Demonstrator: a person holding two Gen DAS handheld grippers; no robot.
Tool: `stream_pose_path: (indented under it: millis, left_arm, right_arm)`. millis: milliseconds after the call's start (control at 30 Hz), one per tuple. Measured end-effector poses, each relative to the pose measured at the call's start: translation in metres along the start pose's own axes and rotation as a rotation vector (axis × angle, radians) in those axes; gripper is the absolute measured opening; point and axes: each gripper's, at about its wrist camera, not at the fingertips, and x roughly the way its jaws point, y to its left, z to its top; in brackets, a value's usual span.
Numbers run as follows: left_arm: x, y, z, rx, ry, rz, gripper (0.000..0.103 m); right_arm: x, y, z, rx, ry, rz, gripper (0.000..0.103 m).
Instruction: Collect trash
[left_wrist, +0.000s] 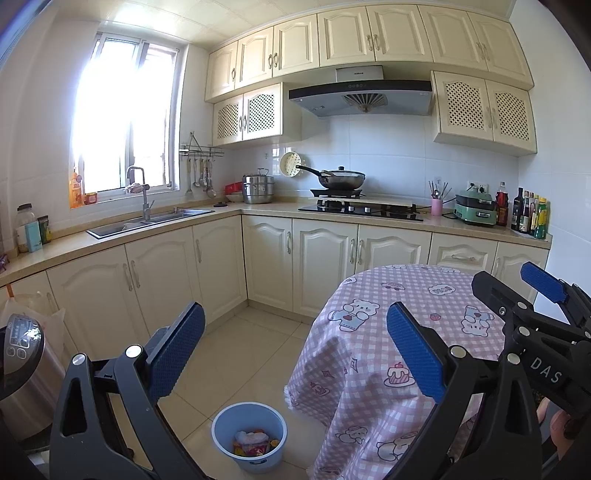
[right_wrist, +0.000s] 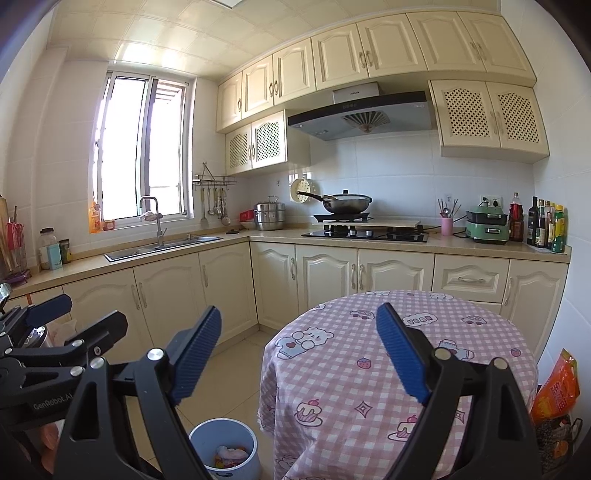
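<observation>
A: State of the two grippers?

B: The left gripper (left_wrist: 295, 350) stands with its blue pads spread wide and nothing between them. The right gripper (right_wrist: 299, 354) is likewise spread wide and carries nothing. The two sit side by side, each visible at the edge of the other's view.

A: Location of the trash?

B: The trash (left_wrist: 253, 443) lies inside a blue bin (left_wrist: 221, 424): crumpled white paper on top of coloured wrappers. The bin stands on the tiled floor (left_wrist: 236, 354), just beside the hanging edge of the tablecloth (left_wrist: 369, 332).

A: Condition of the table?

B: The round table (right_wrist: 406, 325) is covered by a pink checked cloth with bear and cake prints. An orange packet (right_wrist: 557, 387) stands at the right edge of the right wrist view, next to the table.

A: Items further back?

B: An L-shaped worktop (left_wrist: 266, 210) runs along the far walls. Its left run holds a steel sink (left_wrist: 147, 221) with a tap below the window. Near the inner corner stands a steel steamer pot (left_wrist: 258, 188). On the back run a lidded wok (left_wrist: 341, 179) sits on the hob, followed by a pink utensil cup (left_wrist: 436, 205), a green cooker (left_wrist: 474, 210) and bottles (left_wrist: 532, 218) at the right end.
</observation>
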Motion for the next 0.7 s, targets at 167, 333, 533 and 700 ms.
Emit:
stream_pose_path:
  millis: [167, 333, 533, 700]
  left_arm:
    - [-0.0004, 0.0022, -0.0021, 0.000, 0.003, 0.001, 0.095]
    - [-0.0005, 0.0016, -0.0024, -0.001, 0.003, 0.002, 0.095]
    - [-0.0004, 0.0024, -0.0026, 0.000, 0.003, 0.001, 0.095]
    - [-0.0002, 0.0027, -0.0023, 0.000, 0.004, 0.002, 0.095]
  right_arm:
    - [-0.0002, 0.0000, -0.0008, 0.000, 0.000, 0.002, 0.084]
    - [0.0000, 0.0005, -0.0025, -0.001, 0.001, 0.002, 0.085]
    - [0.0007, -0.0002, -0.0038, -0.001, 0.004, 0.006, 0.086]
    - [0.0006, -0.0001, -0.0045, -0.001, 0.005, 0.008, 0.086]
